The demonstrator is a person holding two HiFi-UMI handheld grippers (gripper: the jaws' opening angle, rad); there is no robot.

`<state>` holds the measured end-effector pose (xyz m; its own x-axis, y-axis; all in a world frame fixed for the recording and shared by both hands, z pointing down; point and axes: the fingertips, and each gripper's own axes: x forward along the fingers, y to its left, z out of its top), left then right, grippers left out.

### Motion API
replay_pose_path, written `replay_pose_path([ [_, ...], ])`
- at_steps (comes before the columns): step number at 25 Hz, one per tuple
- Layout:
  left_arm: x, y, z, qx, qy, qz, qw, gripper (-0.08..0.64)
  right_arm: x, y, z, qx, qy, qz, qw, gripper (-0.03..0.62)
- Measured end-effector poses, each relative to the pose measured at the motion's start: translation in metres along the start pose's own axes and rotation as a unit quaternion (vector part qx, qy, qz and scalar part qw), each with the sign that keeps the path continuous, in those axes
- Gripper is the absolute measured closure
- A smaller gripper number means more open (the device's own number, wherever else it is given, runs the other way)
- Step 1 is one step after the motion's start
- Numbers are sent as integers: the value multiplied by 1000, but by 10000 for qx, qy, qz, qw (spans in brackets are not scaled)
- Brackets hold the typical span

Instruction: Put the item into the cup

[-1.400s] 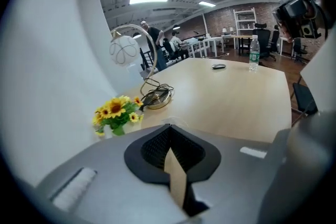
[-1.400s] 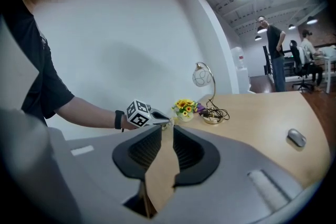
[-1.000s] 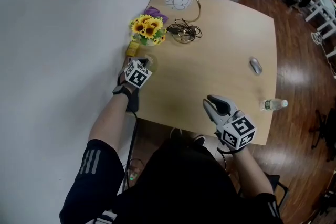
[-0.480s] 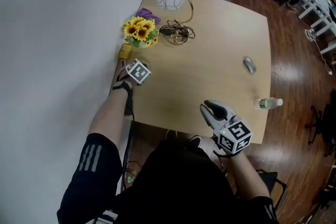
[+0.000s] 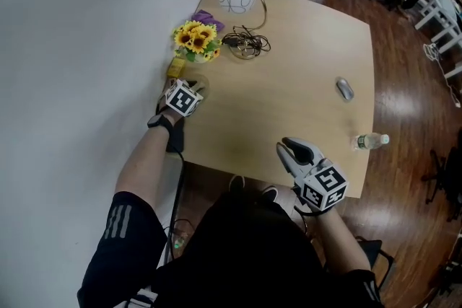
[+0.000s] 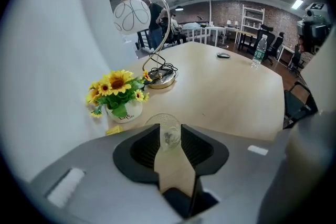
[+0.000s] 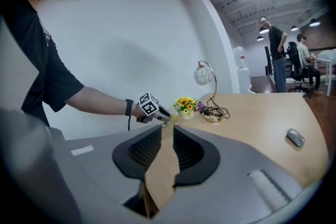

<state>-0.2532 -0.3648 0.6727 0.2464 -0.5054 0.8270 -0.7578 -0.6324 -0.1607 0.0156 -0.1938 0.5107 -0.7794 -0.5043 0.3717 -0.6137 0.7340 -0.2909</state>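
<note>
The left gripper (image 5: 192, 89) hovers at the table's (image 5: 289, 61) wall-side edge with its jaws opening and nothing pressed between the pads; through the gap shows the clear glass cup (image 6: 168, 126), just beyond the tips. A small pale item (image 6: 169, 137) seems to lie inside the cup, though what it is cannot be made out. It looks light and small, and the cup thin, hard, slippery and breakable, so any hold is best low on its wall with a gentle squeeze. The sunflower pot (image 6: 119, 93) stands just beside the cup, with a yellow tag (image 6: 113, 130) at its foot; both crowd that side. The lamp (image 6: 137, 14) and its coiled cord (image 6: 160, 77) sit further back. The right gripper (image 5: 292, 150) waits near the front edge, jaws narrowly apart and empty, with mouse (image 5: 346, 89) and bottle (image 5: 369, 141) well apart
</note>
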Motion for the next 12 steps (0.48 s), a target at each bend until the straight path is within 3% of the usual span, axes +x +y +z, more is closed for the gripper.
replay_pose_path([
  [5,-53,-35,13,-314,-735,198,9966,431,-11,7,-3,-62,-52,238,9997,511],
  [9,-116,-90,35,-849,-1698,113,9817,429,-29,10,0,-132,-186,435,9988,511],
  [12,-160,-152,48,-876,-2183,-65,9719,420,-50,14,6,-136,-375,539,9977,511],
])
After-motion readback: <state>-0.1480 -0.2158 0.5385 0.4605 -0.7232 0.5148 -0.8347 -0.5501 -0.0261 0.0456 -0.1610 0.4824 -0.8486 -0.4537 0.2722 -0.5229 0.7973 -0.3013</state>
